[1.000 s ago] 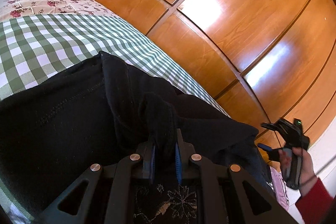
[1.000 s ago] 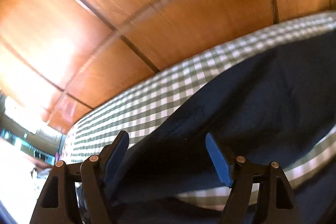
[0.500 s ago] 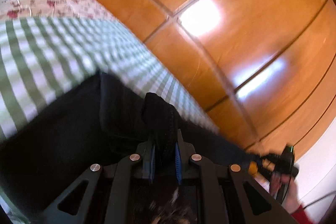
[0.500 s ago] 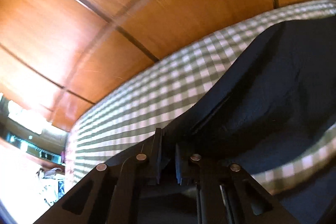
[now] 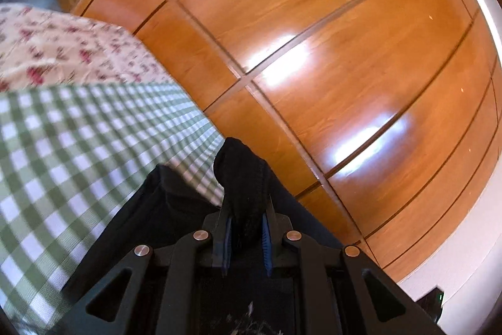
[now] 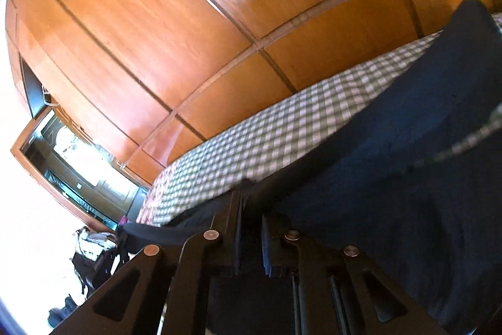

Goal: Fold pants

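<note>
Looking along the left tongs (image 5: 245,228), the two blue-lined fingers (image 5: 227,237) are clenched on a bunched fold of the black pants (image 5: 241,178), which rises between them and trails down to the left onto the green checked bedcover (image 5: 62,146). A floral cover (image 5: 62,49) lies beyond the checked one, and glossy wooden wardrobe doors (image 5: 329,52) fill the background. In the right wrist view, the right tongs (image 6: 251,209) are closed on an edge of the pants (image 6: 423,146), whose dark cloth spreads to the right over the checked bedcover (image 6: 282,131). The same wooden doors (image 6: 188,21) stand behind the bed.
</note>
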Tool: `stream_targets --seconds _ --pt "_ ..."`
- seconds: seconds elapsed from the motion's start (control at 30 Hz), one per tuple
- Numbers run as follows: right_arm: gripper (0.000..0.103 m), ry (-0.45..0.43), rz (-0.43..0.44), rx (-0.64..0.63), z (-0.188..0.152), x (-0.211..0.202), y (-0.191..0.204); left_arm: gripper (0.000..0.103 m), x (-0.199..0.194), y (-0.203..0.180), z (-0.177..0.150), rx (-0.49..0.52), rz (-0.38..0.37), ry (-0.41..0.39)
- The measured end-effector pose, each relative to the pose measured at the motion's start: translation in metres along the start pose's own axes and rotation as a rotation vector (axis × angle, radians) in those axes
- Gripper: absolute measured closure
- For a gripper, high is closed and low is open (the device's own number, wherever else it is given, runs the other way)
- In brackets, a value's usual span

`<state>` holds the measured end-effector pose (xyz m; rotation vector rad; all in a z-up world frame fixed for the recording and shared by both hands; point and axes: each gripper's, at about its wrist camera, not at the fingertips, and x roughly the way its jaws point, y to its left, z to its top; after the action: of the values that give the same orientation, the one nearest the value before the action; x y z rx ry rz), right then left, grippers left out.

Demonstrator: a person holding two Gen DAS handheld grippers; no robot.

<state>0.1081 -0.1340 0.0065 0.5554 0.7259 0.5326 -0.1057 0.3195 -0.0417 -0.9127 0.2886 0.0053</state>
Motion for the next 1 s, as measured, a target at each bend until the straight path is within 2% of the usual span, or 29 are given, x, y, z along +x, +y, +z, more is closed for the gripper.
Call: stream_targets --seconds 0.27,0.37,0.43,0.47,0.53,0.6,0.7,0.77,0.87,0.97,1.0 --pt "0.092 0.070 -0.063 -0.038 -0.063 0.009 -0.012 0.087 -0.013 0.019 -0.016 -0.028 0.065 0.041" --pt "0.092 0.091 -0.078 -0.031 -0.076 0.010 -0.023 0.081 -0.016 0.024 -0.025 -0.055 0.103 0.066" --pt "0.092 0.115 -0.098 -0.020 -0.082 0.018 -0.029 0.060 -0.020 0.031 -0.032 -0.118 0.109 0.077" --pt "0.092 0.122 -0.100 -0.010 -0.085 0.020 -0.033 0.057 -0.023 0.035 -0.035 -0.162 0.107 0.073" --pt "0.092 0.121 -0.097 -0.007 -0.088 0.021 -0.036 0.035 -0.026 0.040 -0.037 -0.222 0.104 0.080" --pt "0.093 0.119 -0.101 -0.020 -0.088 0.020 -0.035 0.032 -0.032 0.041 -0.040 -0.286 0.061 0.089" --pt "0.093 0.120 -0.101 -0.027 -0.089 0.021 -0.036 0.017 -0.037 0.042 -0.043 -0.366 -0.002 0.120" --pt "0.094 0.119 -0.100 -0.023 -0.089 0.021 -0.036 0.014 -0.037 0.043 -0.048 -0.445 -0.045 0.149" --pt "0.094 0.119 -0.103 -0.021 -0.089 0.022 -0.038 0.012 -0.036 0.049 -0.056 -0.520 -0.066 0.157" --pt "0.094 0.116 -0.104 -0.022 -0.090 0.022 -0.038 0.014 -0.029 0.048 -0.058 -0.503 -0.032 0.178" --pt "0.094 0.116 -0.106 -0.024 -0.089 0.023 -0.036 0.022 -0.027 0.045 -0.057 -0.470 -0.019 0.183"
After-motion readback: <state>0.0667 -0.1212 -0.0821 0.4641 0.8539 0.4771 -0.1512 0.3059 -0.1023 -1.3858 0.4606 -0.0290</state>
